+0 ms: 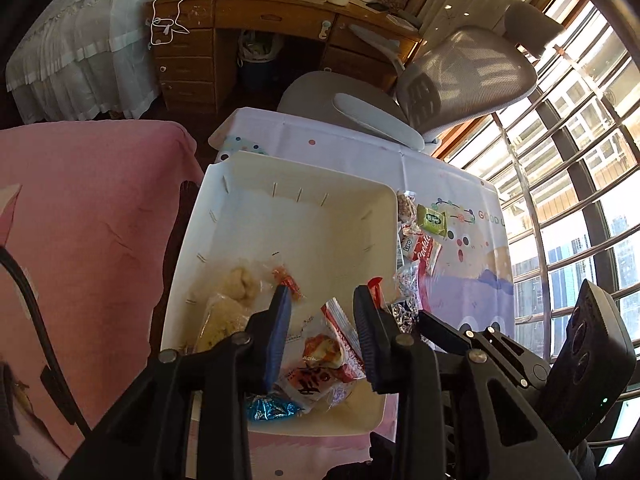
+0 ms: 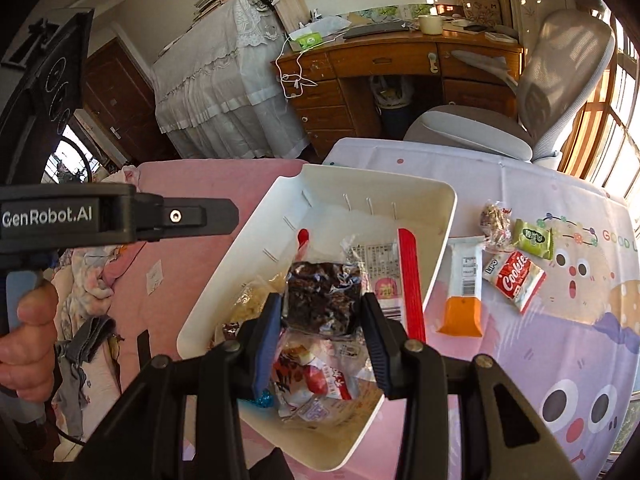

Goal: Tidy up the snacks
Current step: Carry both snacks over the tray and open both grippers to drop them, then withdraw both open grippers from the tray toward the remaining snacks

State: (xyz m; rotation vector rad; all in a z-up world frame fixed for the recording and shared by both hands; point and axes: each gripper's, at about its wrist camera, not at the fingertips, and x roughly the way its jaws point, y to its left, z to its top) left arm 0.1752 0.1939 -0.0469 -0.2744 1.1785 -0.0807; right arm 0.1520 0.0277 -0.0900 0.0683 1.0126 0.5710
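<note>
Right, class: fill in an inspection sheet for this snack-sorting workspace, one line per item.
Surface: table under a cartoon-print tablecloth.
Job's things: white bin holding several wrapped snacks; orange-and-white bar, red cookie pack, green packet and nut snack lie outside on the cloth.
Clutter: nothing seen.
Grippers: right gripper shut on a dark snack pack above the bin; left gripper open over the bin.
Cables: black cable by the left gripper.
Surroundings: pink bedding, wooden desk, grey chair, window bars.

Daylight enters through the window [image 1: 568,184], overexposed with glare; fisheye distortion bends edges (corners vignette black); foreground sharp.
</note>
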